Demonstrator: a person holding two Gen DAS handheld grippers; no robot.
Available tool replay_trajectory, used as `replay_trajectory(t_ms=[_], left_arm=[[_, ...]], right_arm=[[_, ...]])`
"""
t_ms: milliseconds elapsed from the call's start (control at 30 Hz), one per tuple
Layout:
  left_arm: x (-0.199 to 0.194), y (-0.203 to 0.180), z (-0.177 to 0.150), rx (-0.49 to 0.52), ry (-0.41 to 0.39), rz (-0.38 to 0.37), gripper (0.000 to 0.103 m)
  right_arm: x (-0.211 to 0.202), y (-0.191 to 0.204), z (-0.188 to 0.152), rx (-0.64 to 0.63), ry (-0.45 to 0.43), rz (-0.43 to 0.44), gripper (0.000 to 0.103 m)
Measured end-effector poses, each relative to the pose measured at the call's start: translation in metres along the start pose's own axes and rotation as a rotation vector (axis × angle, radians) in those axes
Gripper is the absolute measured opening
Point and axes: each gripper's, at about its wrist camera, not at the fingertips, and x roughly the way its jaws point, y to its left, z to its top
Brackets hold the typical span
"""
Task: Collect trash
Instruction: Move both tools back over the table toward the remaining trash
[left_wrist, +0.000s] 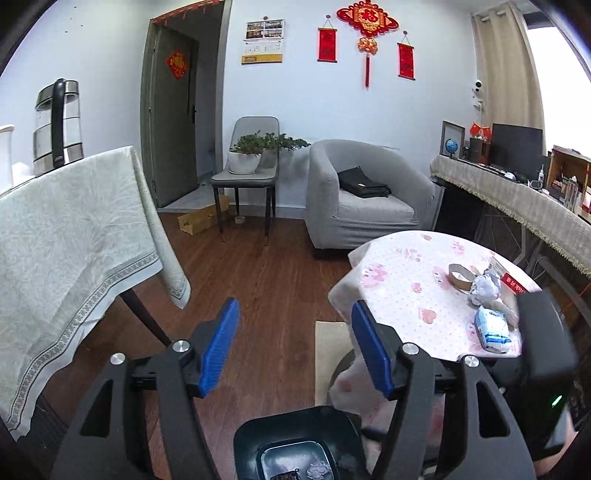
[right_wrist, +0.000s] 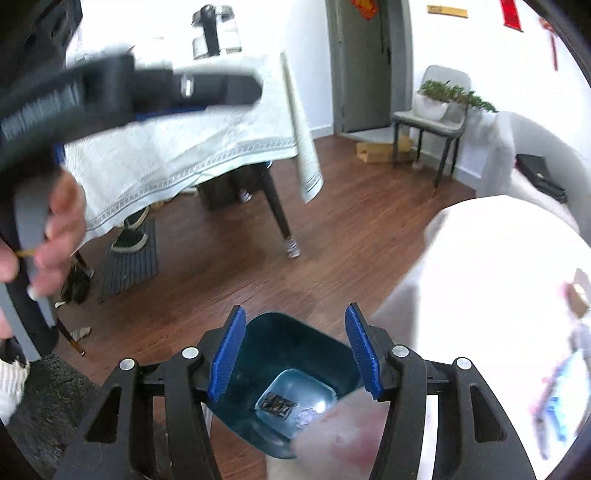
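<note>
Wide apart and holding nothing, the left claw (left_wrist: 295, 343) hangs over the wooden floor (left_wrist: 258, 280) beside the round bench (left_wrist: 406, 273) with its pink-patterned cloth. On that bench lie the trash items: a brown cardboard ring (left_wrist: 460, 277), a crumpled white paper ball (left_wrist: 484, 290) just beside it, and a blue-and-white packet (left_wrist: 493, 330) nearer the edge. At the bottom of this view sits the dark teal bin (left_wrist: 295, 435), with a dark wrapper (left_wrist: 286, 474) and a small crumpled clear scrap (left_wrist: 318, 469) inside.

From the right wrist, the right claw (right_wrist: 295, 350) is likewise spread wide and empty, poised directly above the bin (right_wrist: 273, 354). This view looks straight into it, showing the dark wrapper (right_wrist: 276, 403) and the clear scrap (right_wrist: 308, 415) lying side by side on its floor. The round bench (right_wrist: 498, 277) is washed out here and its trash is blurred. Only this view shows the person's left hand (right_wrist: 55, 236) gripping the other tool's handle.
</note>
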Motion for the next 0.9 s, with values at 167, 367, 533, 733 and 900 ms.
replay_trajectory(t_ms=[167, 367, 533, 733, 900], left_arm=[[0.007, -0.019, 0.001, 0.006, 0.005, -0.037, 0.074], [0.015, -0.048, 0.0, 0.014, 0.013, -0.081, 0.078], [0.026, -0.077, -0.002, 0.04, 0.031, -0.119, 0.08], [0.041, -0.113, -0.009, 0.066, 0.073, -0.197, 0.084], [0.055, -0.146, -0.016, 0.104, 0.121, -0.258, 0.085]], right_arm=[[-0.026, -0.031, -0.008, 0.042, -0.036, -0.059, 0.057], [-0.054, -0.063, -0.019, 0.085, -0.072, -0.119, 0.057], [-0.084, -0.09, -0.032, 0.134, -0.112, -0.169, 0.057], [-0.12, -0.128, -0.049, 0.198, -0.15, -0.221, 0.054], [-0.143, -0.149, -0.065, 0.245, -0.173, -0.256, 0.052]])
